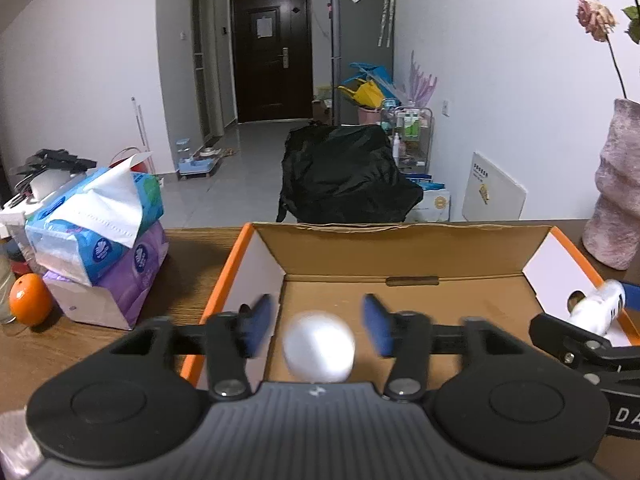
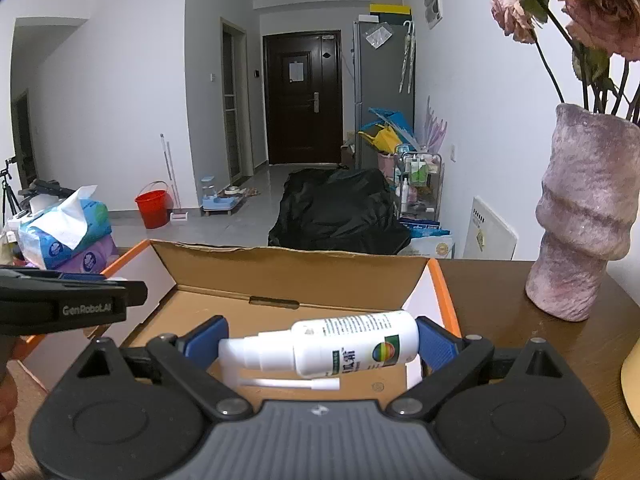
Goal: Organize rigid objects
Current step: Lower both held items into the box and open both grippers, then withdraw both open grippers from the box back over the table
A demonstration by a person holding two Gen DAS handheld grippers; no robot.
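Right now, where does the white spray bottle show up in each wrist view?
Left wrist view: spray bottle at the far right edge, over the cardboard box's right side.
Right wrist view: bottle lying crosswise at bottom centre, between the right gripper's blue pads.
Shared landmark: the dark door.

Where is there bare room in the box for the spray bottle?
The cardboard box floor is bare toward its back wall and middle. The near left is taken by the white ball between the open left gripper; the right gripper holds the spray bottle.
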